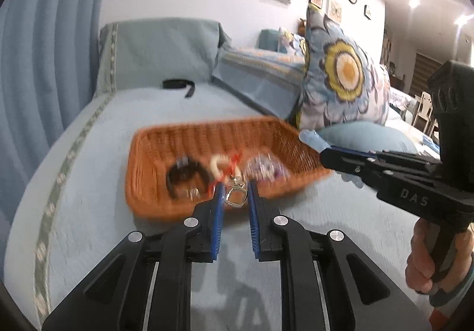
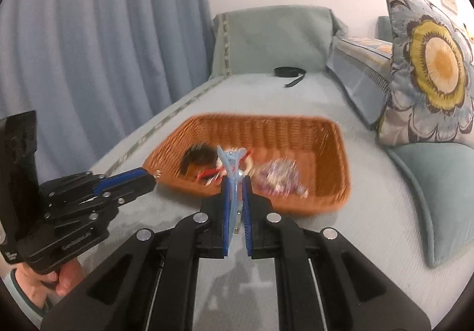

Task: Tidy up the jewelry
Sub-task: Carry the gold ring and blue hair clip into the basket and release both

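An orange wicker basket (image 1: 148, 159) (image 2: 331, 135) sits on the light blue sofa seat. It holds a black hair claw (image 1: 185, 172) (image 2: 197, 157), a cream and red piece (image 1: 222, 166) and a clear purple beaded piece (image 1: 266, 169) (image 2: 280, 177). My left gripper (image 1: 235, 193) holds a small silver ring-like item (image 1: 235, 197) between its blue pads, just above the basket's near rim. My right gripper (image 2: 236, 182) is shut on a light blue hair clip (image 2: 232, 165) before the basket; the clip also shows in the left wrist view (image 1: 314, 140).
A black strap (image 1: 177, 84) (image 2: 290, 71) lies at the far end of the seat. A flowered cushion (image 1: 340, 76) (image 2: 429, 76) and a plain blue cushion (image 2: 438, 177) stand to the right of the basket. Blue curtains (image 2: 89, 34) hang on the left.
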